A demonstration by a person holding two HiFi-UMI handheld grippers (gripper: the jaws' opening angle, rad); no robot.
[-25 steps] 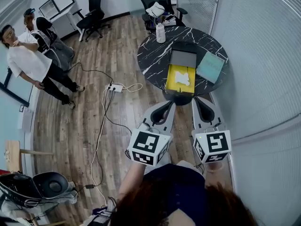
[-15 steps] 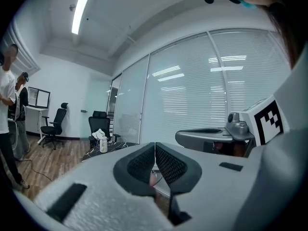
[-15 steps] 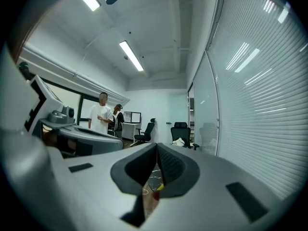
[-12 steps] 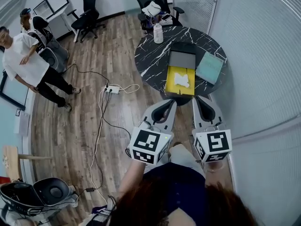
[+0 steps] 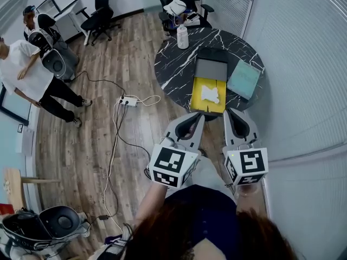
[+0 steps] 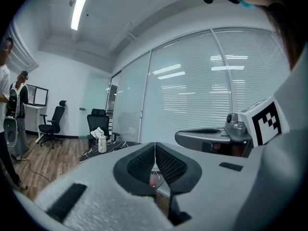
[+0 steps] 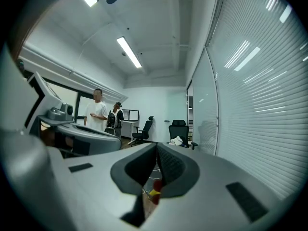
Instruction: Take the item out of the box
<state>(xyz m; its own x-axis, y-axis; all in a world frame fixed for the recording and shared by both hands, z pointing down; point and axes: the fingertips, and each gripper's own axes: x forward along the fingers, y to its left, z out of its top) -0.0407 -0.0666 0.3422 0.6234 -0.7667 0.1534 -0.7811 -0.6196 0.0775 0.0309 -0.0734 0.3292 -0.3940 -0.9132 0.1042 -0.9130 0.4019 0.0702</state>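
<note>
Glossy black marble-look top with white veins on the bench (image 5: 179,64); the box (image 5: 196,95) reads as matt yellow card, its lid (image 5: 211,68) as matt grey card, and the item (image 5: 210,93) as crumpled white paper or cloth, can't tell which. The left claw (image 6: 154,146) and right claw (image 7: 157,148) have pale grey matt plastic shells with a fine grainy finish, black rubbery pads (image 6: 169,163) with a dimpled mesh texture, and smooth black-and-white printed cubes (image 5: 172,166). The floor (image 5: 81,140) is wood plank with a low sheen.
</note>
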